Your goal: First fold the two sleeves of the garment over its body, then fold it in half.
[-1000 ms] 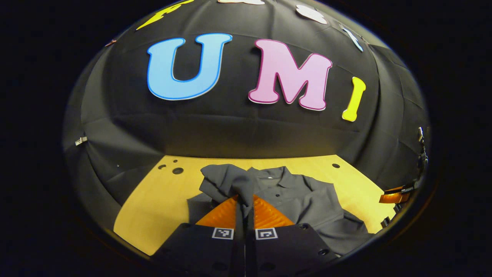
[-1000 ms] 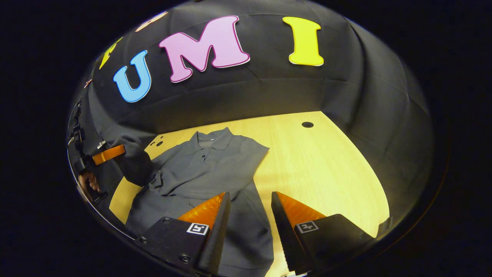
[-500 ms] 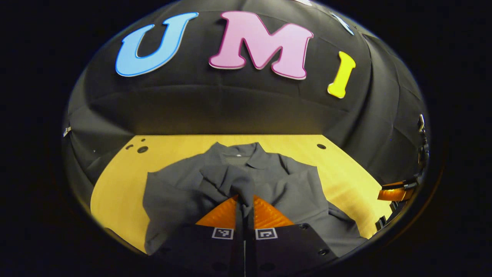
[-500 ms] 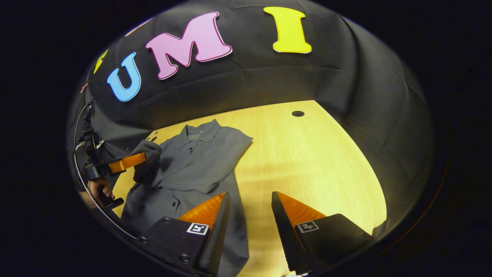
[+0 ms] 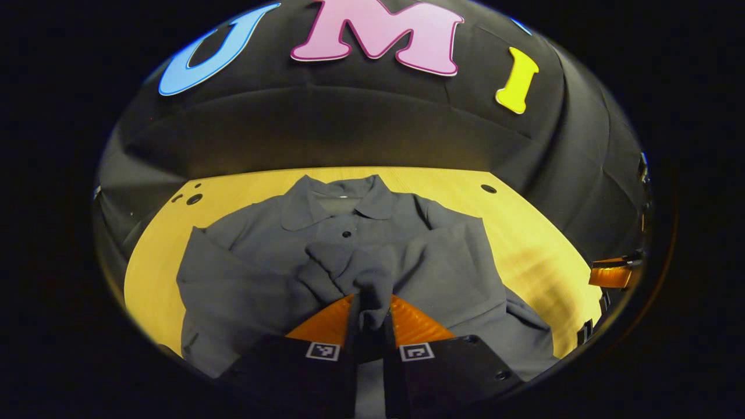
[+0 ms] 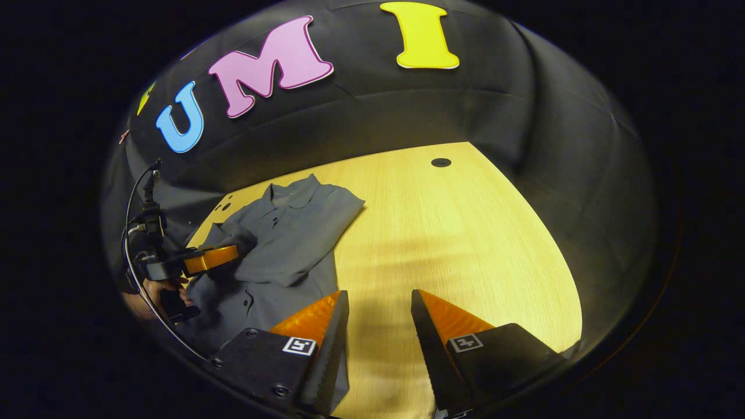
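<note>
Sleeve (image 5: 355, 270) now carried over shirt (image 5: 244, 273) by left gripper (image 5: 370, 305).

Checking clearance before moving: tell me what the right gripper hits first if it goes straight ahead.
Likely bare table: the right gripper, jaws open, points past the shirt's edge. Depth is unclear.

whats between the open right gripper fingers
Bare wooden table, in the right gripper view. The right gripper is open with nothing between its fingers; the grey shirt lies off to the left, just past one fingertip.
</note>
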`<move>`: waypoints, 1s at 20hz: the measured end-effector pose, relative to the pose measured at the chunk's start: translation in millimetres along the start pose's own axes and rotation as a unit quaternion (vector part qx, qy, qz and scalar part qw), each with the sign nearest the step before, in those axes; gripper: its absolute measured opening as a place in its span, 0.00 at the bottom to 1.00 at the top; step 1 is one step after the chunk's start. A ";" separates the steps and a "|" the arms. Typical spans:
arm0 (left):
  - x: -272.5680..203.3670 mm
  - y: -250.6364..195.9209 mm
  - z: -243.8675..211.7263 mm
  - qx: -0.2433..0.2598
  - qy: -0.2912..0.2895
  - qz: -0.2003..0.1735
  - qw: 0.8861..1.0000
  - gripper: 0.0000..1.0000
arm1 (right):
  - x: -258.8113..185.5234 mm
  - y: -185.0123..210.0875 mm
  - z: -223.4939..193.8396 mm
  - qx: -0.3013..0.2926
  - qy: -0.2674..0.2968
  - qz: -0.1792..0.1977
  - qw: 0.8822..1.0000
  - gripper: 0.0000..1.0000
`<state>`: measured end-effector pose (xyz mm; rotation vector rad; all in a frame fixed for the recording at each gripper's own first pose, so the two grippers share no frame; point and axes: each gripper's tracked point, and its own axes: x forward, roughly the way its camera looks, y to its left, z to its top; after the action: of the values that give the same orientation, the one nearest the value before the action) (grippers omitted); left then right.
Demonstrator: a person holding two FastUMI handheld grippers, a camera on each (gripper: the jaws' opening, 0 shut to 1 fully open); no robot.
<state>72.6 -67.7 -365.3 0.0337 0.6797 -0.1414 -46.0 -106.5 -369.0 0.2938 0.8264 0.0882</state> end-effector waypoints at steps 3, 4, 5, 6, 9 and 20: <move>2.0 -13.6 -6.5 0.009 0.003 -0.019 1.000 0.41 | -1.6 -2.7 -2.6 0.003 0.005 0.000 1.000 0.68; 0.9 -17.9 -7.1 0.011 0.003 -0.026 1.000 0.46 | -1.8 -2.3 -2.7 0.003 0.005 0.001 1.000 0.68; -0.1 -23.1 -8.3 0.012 0.001 -0.033 0.999 0.48 | -2.2 -1.1 -3.1 0.003 0.006 0.003 1.000 0.68; -2.9 -26.8 -7.4 0.013 -0.003 -0.038 0.999 0.67 | -2.4 -0.5 -3.2 0.004 0.006 0.004 1.000 0.68; -9.9 -37.3 -9.5 0.018 -0.009 -0.060 0.998 0.76 | -4.3 5.0 -5.9 0.009 0.006 0.005 1.000 0.68; -100.3 -24.7 -18.5 0.017 -0.032 -0.081 0.996 0.85 | -34.8 46.5 -42.9 0.006 0.025 0.024 0.999 0.81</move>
<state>-19.5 -78.7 -316.3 0.0072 0.6152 -0.3089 -99.4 -59.2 -358.2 0.3235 0.8693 0.1360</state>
